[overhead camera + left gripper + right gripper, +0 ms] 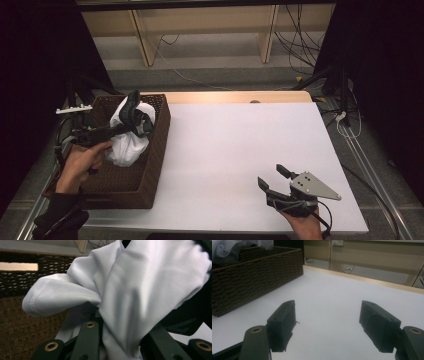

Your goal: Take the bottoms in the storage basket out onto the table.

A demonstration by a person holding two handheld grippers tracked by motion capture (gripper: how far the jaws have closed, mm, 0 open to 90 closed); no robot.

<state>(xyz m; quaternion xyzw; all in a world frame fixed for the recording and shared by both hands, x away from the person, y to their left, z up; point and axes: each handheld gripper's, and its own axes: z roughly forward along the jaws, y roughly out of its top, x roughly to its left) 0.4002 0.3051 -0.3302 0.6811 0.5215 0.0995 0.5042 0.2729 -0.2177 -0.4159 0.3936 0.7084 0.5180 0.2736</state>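
A white cloth (pixel 127 137) hangs bunched over the dark woven basket (pixel 150 170) at the table's left. My left gripper (pixel 134 114) is shut on the white cloth and holds it above the basket. In the left gripper view the white cloth (pixel 140 290) spills between and over the jaws, hiding their tips, with the basket's wall (pixel 22 270) behind. My right gripper (pixel 274 178) rests low near the table's front right edge, open, with nothing between its fingers. In the right gripper view my right gripper (pixel 327 317) points across the white table (pixel 332 295) toward the basket (pixel 257 272).
The white table (pixel 240 145) stretches between the basket and the right gripper. A wooden strip (pixel 240 96) edges its far side. Cables (pixel 300 40) and wooden shelf legs (pixel 142 35) lie on the floor beyond. Black curtains stand at both sides.
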